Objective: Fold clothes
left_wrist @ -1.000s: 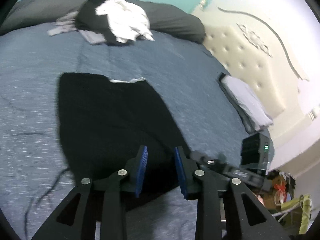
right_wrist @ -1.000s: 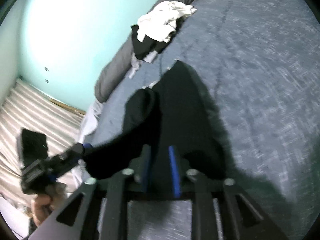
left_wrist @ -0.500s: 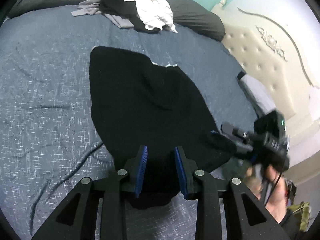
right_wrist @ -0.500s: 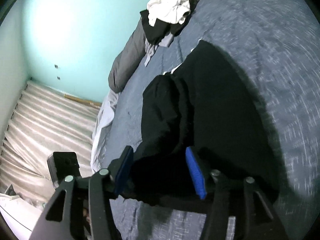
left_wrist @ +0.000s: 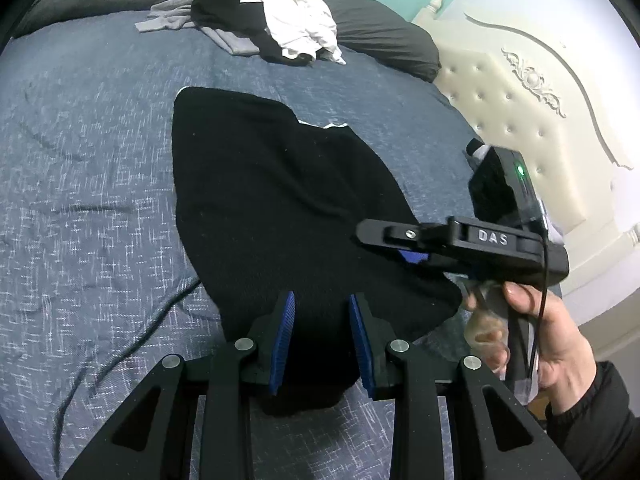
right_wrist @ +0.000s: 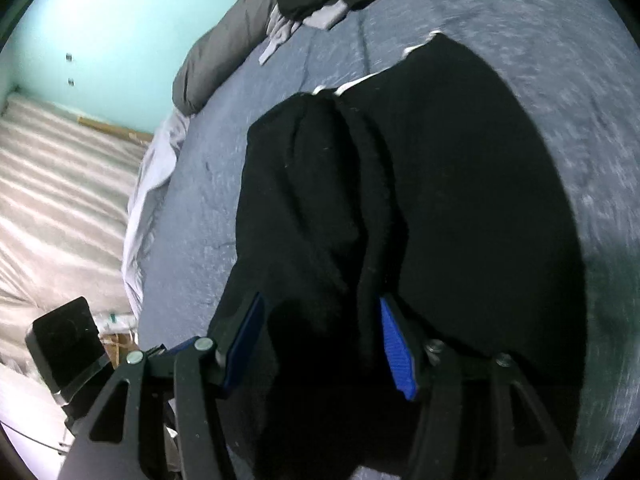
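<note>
Watching the left hand-held gripper (left_wrist: 322, 340), I am seeing its jaws standing apart over the near hem of the black garment (left_wrist: 280, 200), gripping nothing. The right hand-held gripper (right_wrist: 320, 344) is gaping wide around a bunched fold, also not pinching. I am judging that soft fold could slump open if left loose. The garment is lying on the blue bed cover (left_wrist: 80, 160); farther off a clothes pile (left_wrist: 276, 24), then the cream headboard (left_wrist: 520, 92).

Both wrist views close over black garment (left_wrist: 280, 208); right blurry.
</note>
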Demonstrator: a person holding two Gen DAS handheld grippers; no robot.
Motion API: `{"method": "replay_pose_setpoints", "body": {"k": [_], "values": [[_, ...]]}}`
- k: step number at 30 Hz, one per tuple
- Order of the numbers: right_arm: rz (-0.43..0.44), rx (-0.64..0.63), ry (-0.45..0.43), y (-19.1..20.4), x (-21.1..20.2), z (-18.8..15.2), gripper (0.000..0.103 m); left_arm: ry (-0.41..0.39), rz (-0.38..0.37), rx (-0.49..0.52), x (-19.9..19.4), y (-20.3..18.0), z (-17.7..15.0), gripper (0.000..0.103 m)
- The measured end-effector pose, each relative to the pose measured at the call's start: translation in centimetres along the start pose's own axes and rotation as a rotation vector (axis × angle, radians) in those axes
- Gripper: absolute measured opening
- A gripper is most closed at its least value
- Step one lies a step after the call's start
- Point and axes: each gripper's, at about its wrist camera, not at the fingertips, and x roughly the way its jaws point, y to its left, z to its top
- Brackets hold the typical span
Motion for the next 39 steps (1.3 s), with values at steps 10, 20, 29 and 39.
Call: {"method": "replay_pose_setpoints", "body": {"k": [10,20,29,39], "values": [[-0.137,-0.182,-0.035,5.1,-0.2,0.5,0.013,0.005,0.002,-0.008,-0.4,0.1,0.0,0.031],[-0.290,-0.365,-0.162,8.2,-8.2,1.7,0.012,0.015,-0.028,0.048,0.2,-3.6,1.2,0.031],[-0.293,-0.121,-0.043,-2.8,-5.5,0.2,0.012,0.084,0.002,0.057,2.3,-3.7,0.2,0.031],[-0.302,-0.164,-0.057,-1.8,-6.9,0.3,0.020,0.095,0.026,0.058,2.7,-3.0,-0.3,0.031]]}}
